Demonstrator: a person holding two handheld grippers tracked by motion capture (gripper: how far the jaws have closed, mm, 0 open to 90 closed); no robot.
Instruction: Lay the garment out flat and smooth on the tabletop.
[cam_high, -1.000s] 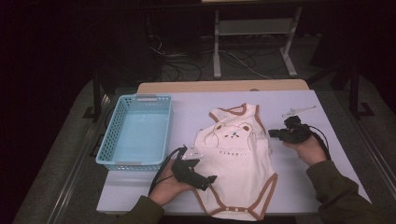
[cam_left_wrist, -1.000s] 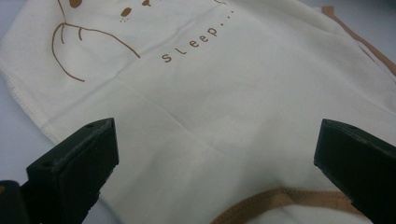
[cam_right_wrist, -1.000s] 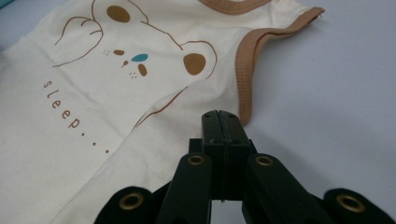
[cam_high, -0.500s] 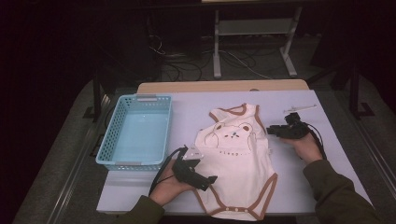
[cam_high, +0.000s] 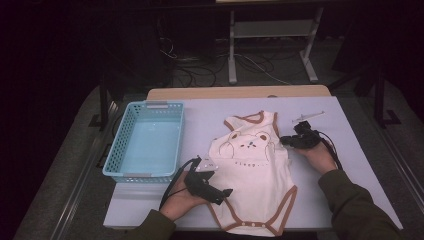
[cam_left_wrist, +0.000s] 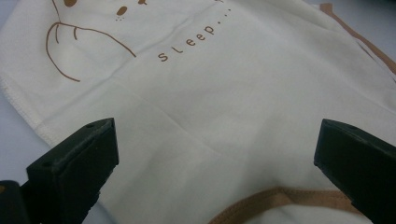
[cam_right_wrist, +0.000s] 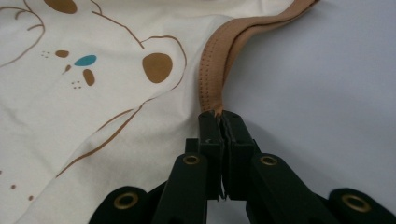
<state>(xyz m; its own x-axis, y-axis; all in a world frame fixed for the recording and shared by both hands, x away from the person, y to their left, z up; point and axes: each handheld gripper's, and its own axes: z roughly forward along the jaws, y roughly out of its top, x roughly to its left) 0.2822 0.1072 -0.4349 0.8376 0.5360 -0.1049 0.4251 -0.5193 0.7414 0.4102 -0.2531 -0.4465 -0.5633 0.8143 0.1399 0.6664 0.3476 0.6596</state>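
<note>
The room behind is dark, with cables and a metal stand on the floor; the work sits on a pale lilac table (cam_high: 200, 117) with a light blue basket (cam_high: 145, 140) at its left. I have a cream baby bodysuit (cam_high: 250, 175) lying flat, face up, near the middle of the table, neck toward the far edge and snap end toward me. It is sleeveless, trimmed in tan binding, with a bear face and the word "Sleep" printed on the chest.

My right gripper (cam_right_wrist: 219, 116) has just been closing, and its jaws are now pinched on the tan armhole binding (cam_right_wrist: 212, 70) at the garment's right side. My left gripper (cam_left_wrist: 210, 154) stands wide apart over the lower cloth, holding nothing.

My worry is the right pinch: it catches only the very edge of the binding, so a brisk pull could slip it free. With the left side unheld, dragging from one corner would likely skew or bunch the whole garment rather than fold it cleanly.
</note>
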